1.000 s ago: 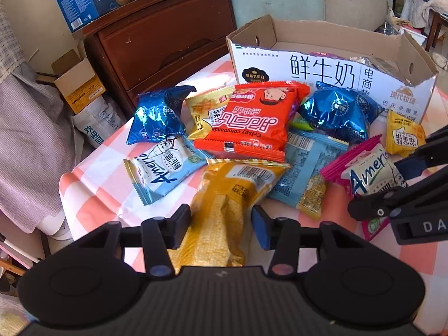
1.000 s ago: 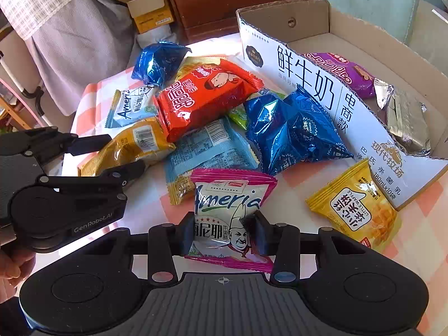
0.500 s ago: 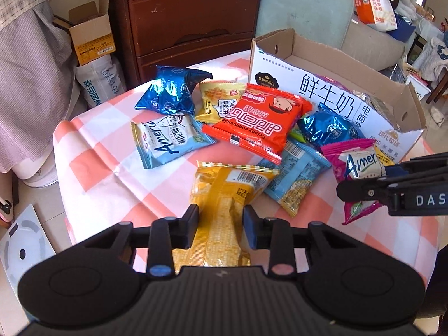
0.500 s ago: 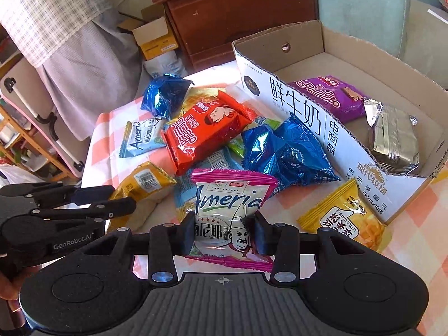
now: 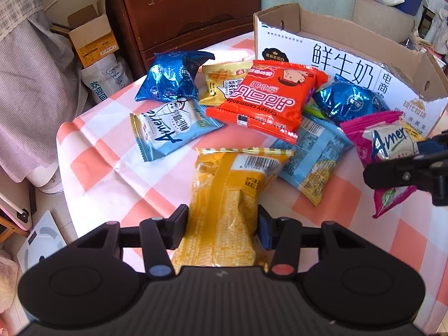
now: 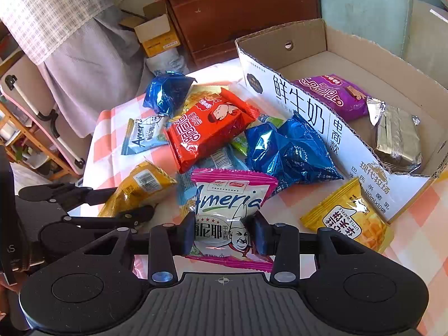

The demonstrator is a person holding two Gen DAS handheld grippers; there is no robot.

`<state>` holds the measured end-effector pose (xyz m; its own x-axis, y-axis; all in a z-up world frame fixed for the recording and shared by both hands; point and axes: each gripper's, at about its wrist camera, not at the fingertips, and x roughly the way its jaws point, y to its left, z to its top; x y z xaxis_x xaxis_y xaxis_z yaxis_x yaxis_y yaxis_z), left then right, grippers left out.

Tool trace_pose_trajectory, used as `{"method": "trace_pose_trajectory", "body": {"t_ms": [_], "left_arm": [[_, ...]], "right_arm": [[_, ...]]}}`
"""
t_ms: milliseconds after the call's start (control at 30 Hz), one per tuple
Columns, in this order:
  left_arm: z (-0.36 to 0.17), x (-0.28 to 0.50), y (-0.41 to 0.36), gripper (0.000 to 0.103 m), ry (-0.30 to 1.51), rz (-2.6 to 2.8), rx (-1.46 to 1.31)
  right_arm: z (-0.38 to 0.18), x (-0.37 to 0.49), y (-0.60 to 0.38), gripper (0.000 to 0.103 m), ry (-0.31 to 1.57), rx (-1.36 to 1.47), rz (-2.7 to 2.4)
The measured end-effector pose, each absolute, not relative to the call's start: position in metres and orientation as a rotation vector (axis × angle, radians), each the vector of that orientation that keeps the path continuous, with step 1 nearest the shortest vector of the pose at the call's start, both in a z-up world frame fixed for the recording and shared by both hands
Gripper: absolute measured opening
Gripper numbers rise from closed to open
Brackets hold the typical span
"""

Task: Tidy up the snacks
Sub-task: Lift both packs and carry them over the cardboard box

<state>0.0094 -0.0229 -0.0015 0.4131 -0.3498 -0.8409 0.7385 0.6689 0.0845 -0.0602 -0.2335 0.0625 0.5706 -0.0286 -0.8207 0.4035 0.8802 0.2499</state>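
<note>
Gripping two snack packs over the checkered counter (image 5: 92, 168), one per gripper.

Left gripper (image 5: 222, 224) straddling the yellow snack pack (image 5: 232, 193), jaws opening around it, pads seeming just at its sides, the pack lying near the counter's edge. Right gripper (image 6: 224, 231) pinching the pink-edged Ameria pack (image 6: 226, 196) tightly between both pads, lower half crumpling. Lying loose nearby: red crispy pack (image 5: 268, 98) atop a light blue pack (image 5: 310, 156), two shiny blue foil bags (image 6: 291, 148), a small yellow wafer pack (image 6: 347, 218). Sitting behind them, cardboard box (image 6: 296, 109) holding a purple pack (image 6: 333, 95) and a silver foil pack (image 6: 397, 137).
</note>
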Motion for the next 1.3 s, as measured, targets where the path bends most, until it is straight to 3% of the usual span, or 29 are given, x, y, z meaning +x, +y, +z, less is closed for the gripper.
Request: {"method": "trace_pose_trajectory", "body": {"t_ms": [533,1300], "left_arm": [[0.055,0.013,-0.021,0.046,0.786,-0.575,0.324],[0.095,0.017,-0.111,0.046,0.694,-0.616,0.153]], "right_arm": [[0.103,-0.05,-0.235,0.04,0.791,0.288,-0.216],[0.13,-0.043,-0.308,0.04,0.677,0.337,-0.369]]}}
